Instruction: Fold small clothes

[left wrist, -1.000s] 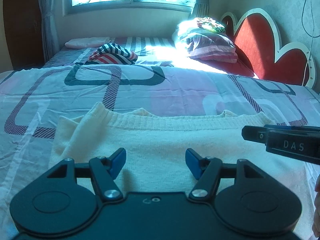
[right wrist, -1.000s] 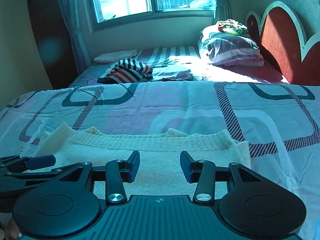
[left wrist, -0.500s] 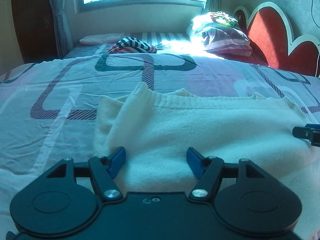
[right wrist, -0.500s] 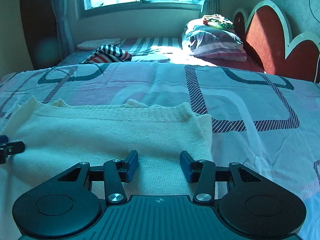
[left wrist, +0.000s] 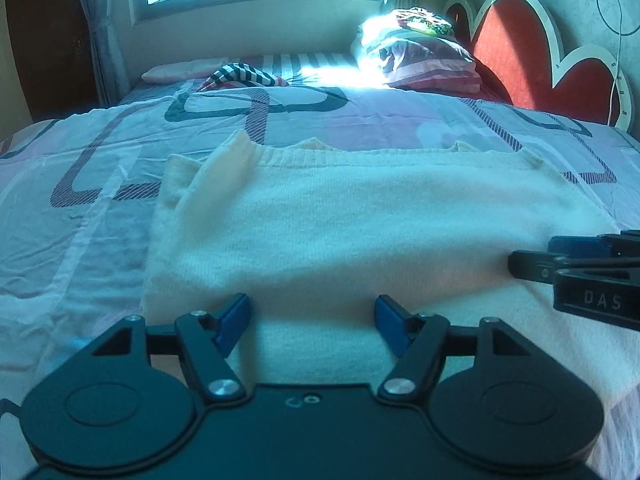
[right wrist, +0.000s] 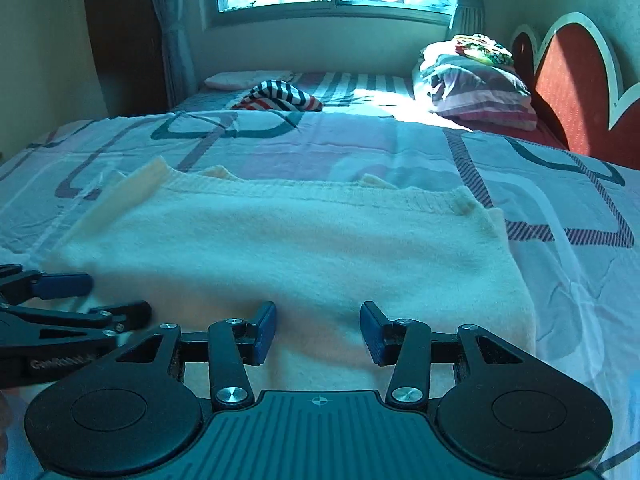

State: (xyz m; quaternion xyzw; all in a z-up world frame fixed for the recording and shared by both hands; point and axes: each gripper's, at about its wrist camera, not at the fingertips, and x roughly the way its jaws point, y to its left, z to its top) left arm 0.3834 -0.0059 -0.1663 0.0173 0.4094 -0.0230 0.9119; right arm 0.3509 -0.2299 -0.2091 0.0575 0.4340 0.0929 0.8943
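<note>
The cream sweater (left wrist: 360, 232) lies flat on the quilt (left wrist: 100, 200), its ribbed edge at 12 o'clock and its near edge under both tools. The left gripper (left wrist: 312, 322) is spread wide with nothing between its blue pads (left wrist: 234, 320), low over the near edge toward the garment's left side. The right gripper (right wrist: 318, 330) is spread too and empty, over the near edge toward the right side; from the left camera it shows at 3 o'clock.

Risks, as I judge them: the knit is thick and layered, so a closing pinch may catch only the top layer, or take the quilt with it and drag the bedding along. If the two pinches sit at uneven depth, the fold will likely skew. At 10 o'clock a folded sleeve (left wrist: 224, 176) sits loosely and could flop open when the cloth lifts.

Against half a second earlier, the right gripper reaches further into the left view, and the left gripper further into the right view: the tools stand closer together. The sweater looks unmoved.
</note>
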